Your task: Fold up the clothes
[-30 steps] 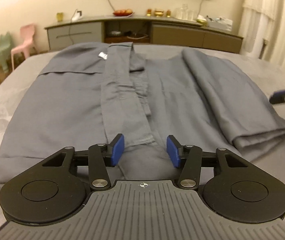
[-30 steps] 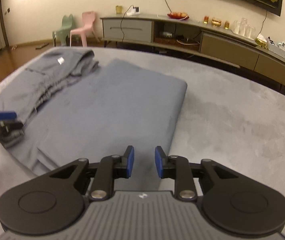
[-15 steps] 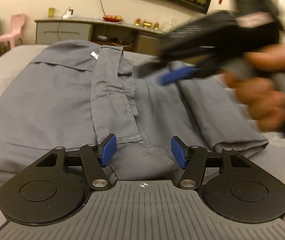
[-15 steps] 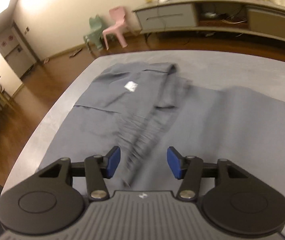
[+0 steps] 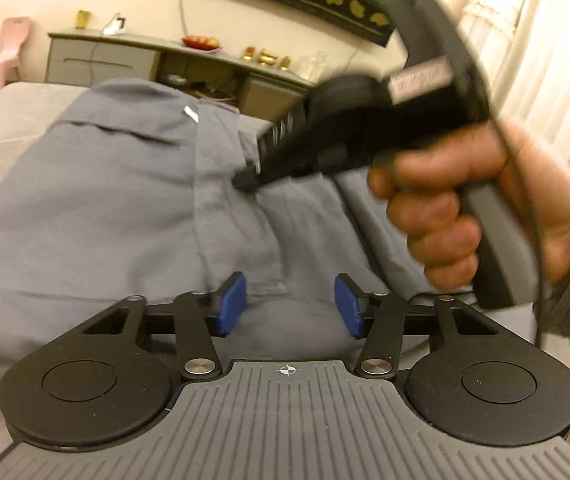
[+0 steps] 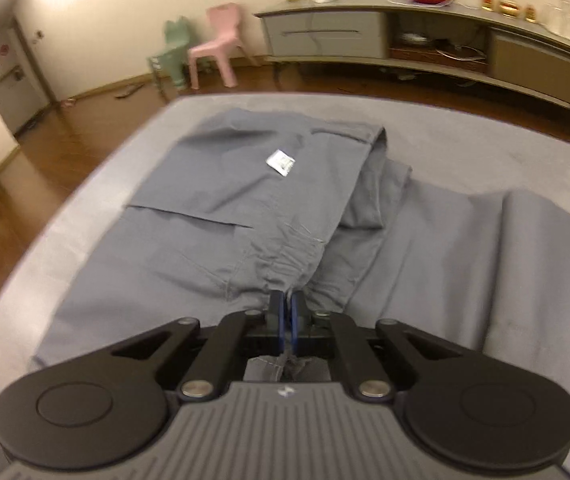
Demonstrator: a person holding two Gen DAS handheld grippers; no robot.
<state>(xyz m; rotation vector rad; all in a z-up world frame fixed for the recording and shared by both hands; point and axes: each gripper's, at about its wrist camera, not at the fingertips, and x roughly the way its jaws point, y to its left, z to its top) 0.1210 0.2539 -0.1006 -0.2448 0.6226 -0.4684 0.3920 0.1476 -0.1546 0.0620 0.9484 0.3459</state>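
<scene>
The grey shirt [image 6: 213, 216] lies spread flat on the grey worktop [image 6: 485, 136], collar and white label [image 6: 281, 160] toward the far edge, one side folded inward at the right. It is thin woven cloth: light, limp, a little slippery, and likely to sag and drag rather than keep shape when lifted. The right tool [image 6: 286, 312] is clenched on a bunched ridge of the button placket, a sound double-layered hold. The left tool [image 5: 289, 304], jaws closing, has the placket's lower end between its pads [image 5: 231, 300], not yet pinched. Seams and hems grip best; single layers would probably slip or stretch.
</scene>
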